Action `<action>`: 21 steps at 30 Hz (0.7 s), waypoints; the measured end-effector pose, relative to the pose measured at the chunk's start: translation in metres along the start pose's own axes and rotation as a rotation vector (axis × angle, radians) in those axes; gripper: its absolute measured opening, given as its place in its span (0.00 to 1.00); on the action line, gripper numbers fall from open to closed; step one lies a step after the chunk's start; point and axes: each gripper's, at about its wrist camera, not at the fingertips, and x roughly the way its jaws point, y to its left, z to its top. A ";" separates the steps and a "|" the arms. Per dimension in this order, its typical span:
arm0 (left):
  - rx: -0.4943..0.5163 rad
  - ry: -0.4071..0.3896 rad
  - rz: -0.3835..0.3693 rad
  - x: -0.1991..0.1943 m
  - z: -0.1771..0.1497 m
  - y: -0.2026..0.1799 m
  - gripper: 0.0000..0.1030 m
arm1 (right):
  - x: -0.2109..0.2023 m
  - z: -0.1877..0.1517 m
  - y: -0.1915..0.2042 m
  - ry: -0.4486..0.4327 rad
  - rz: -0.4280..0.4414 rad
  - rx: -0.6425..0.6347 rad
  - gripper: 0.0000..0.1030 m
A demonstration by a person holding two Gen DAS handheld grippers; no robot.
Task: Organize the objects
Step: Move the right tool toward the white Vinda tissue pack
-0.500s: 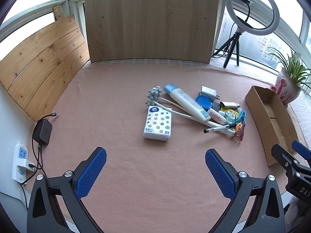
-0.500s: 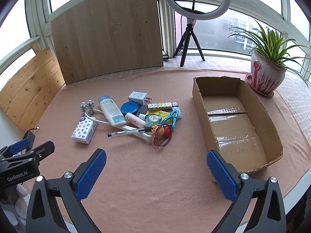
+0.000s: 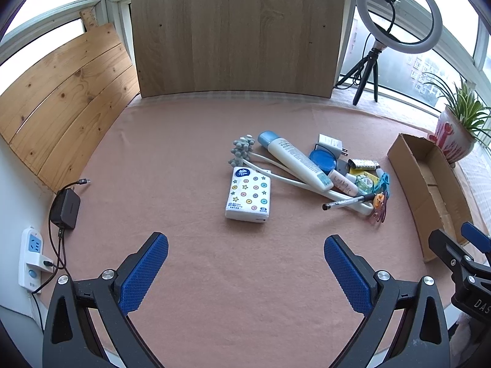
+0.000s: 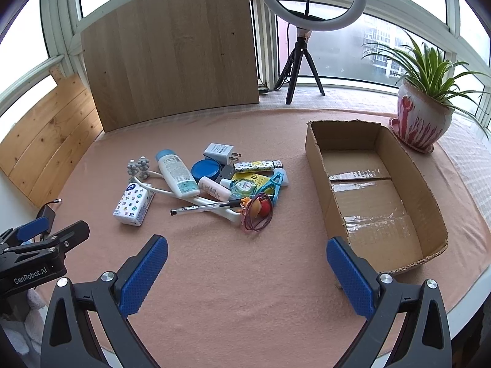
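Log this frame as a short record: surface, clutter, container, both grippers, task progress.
surface: pink cloth
clutter: one heap of small items, among them tissue pack, white tube, pen, blue tin, charger plug
container: cardboard box right of the heap, nothing in it
left gripper: open, holds nothing
right gripper: open, holds nothing
progress: no item boxed yet

Jumbled toiletries pile (image 4: 214,181) on pink cloth, tissue pack (image 4: 133,204) beside, open, apparently empty cardboard box (image 4: 373,196) right
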 end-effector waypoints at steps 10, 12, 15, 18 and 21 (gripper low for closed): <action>0.000 0.013 0.003 0.009 0.002 0.000 1.00 | 0.006 0.002 0.000 0.014 0.004 0.001 0.99; -0.001 0.016 0.003 0.011 0.003 0.000 1.00 | 0.008 0.002 0.000 0.019 0.003 0.001 0.99; -0.001 0.021 0.003 0.015 0.003 0.002 1.00 | 0.009 0.003 0.001 0.021 0.004 0.000 0.99; -0.003 0.025 0.002 0.018 0.004 0.002 1.00 | 0.010 0.004 0.002 0.025 0.006 -0.003 0.99; -0.003 0.029 0.001 0.020 0.005 0.002 1.00 | 0.013 0.004 0.003 0.031 0.007 -0.004 0.99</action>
